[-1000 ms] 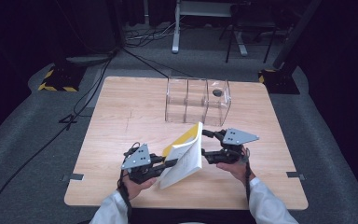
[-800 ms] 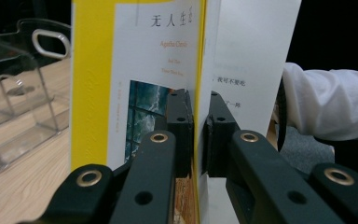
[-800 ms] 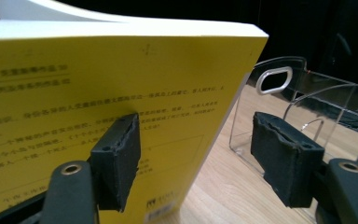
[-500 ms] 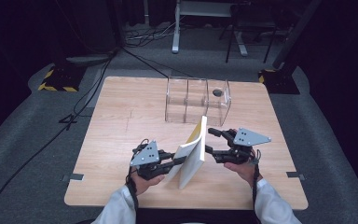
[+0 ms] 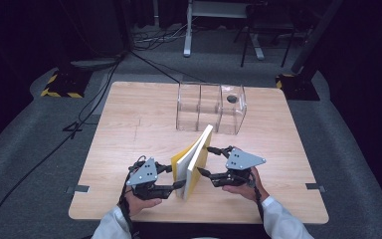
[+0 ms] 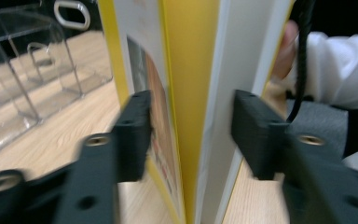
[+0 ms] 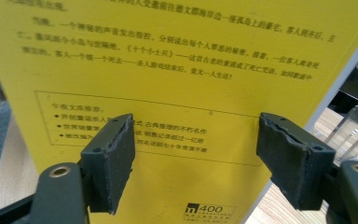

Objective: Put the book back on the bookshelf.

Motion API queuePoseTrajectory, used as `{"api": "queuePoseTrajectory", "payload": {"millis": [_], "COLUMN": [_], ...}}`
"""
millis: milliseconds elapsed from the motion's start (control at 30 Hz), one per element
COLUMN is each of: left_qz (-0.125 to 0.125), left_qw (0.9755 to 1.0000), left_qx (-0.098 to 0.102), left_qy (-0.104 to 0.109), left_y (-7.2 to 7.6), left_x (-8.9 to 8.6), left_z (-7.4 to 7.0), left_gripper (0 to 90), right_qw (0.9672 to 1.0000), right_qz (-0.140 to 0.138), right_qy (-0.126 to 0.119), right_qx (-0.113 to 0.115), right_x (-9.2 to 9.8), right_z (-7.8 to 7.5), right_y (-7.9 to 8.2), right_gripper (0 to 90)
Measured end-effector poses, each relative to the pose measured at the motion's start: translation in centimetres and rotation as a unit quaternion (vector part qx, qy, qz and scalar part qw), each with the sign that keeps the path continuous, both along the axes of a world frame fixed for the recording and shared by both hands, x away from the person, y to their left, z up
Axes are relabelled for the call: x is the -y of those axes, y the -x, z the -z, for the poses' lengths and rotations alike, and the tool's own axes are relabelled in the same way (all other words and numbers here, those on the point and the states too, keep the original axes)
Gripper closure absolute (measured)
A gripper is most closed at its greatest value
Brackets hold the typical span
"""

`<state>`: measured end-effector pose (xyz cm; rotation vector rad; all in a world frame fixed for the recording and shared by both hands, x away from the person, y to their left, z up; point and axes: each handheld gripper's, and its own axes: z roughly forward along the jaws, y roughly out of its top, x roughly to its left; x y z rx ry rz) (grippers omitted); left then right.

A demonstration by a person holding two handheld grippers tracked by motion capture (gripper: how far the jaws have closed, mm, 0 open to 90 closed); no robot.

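Book [image 5: 195,160], yellow covers, white page block: stands on edge on the table [image 5: 129,129], tilted, partly fanned open, on my side of the clear organiser [image 5: 210,107]. Its long axis runs from my body up toward the organiser, top corner just short of the organiser's front wall.

Left gripper [image 5: 175,185]: at the near, low end of the book, on its left. In the left gripper view [image 6: 189,135] my jaws straddle the book's edge, one jaw against the printed cover, the other just beside the white pages. Whether they pinch or merely bracket it, I cannot tell.

Right gripper [image 5: 206,163]: on the book's right, level with its middle. In the right gripper view [image 7: 196,154] the jaws stand wide apart, facing the flat yellow back cover [image 7: 168,84] square-on, holding nothing.

Relation that matters: the book lies between my two grippers, flat faces toward each. I judge the left one better placed to grip, being edge-on. The organiser's compartments lie straight ahead along the book's axis.
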<state>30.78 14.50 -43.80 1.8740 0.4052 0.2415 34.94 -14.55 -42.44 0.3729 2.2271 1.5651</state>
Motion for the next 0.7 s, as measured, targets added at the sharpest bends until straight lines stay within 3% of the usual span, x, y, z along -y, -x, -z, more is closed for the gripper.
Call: {"api": "queuePoseTrajectory", "payload": {"millis": [133, 233, 367, 433, 500, 533, 700], "left_qz": [0.009, 0.017, 0.005, -0.017, -0.029, -0.025, -0.019], "left_qw": [0.9996, 0.9984, 0.9981, 0.9972, 0.9973, 0.9981, 0.9984], "left_qx": [-0.020, -0.012, -0.006, 0.005, 0.007, 0.005, -0.001], "left_qy": [-0.017, -0.052, -0.061, -0.073, -0.067, -0.057, -0.053], "left_y": [0.1, 0.7, 0.9, 0.9, 0.8, 0.6, 0.3], "left_x": [0.5, 1.5, 2.6, 3.3, 3.3, 3.1, 2.2], "left_z": [0.6, 1.2, 1.6, 1.9, 1.9, 1.9, 1.8], "left_gripper": [26.6, 24.1, 22.8, 27.8, 39.5, 49.5, 63.5], "right_qw": [1.0000, 0.9999, 0.9997, 0.9996, 0.9997, 0.9998, 0.9993], "right_qz": [0.009, 0.012, 0.015, 0.016, 0.014, 0.016, 0.035], "right_qy": [-0.001, 0.001, 0.016, 0.021, 0.018, 0.015, 0.015], "right_qx": [0.002, 0.003, 0.010, 0.012, 0.008, 0.004, -0.004], "right_x": [0.0, -0.1, -0.6, -0.7, -0.5, -0.3, 1.1], "right_z": [0.0, 0.2, 0.5, 0.5, 0.5, 0.5, 0.7], "right_y": [0.0, 0.0, 0.1, 0.2, 0.0, -0.1, -1.1], "right_gripper": [28.8, 29.5, 29.0, 28.7, 28.2, 27.4, 28.1]}}
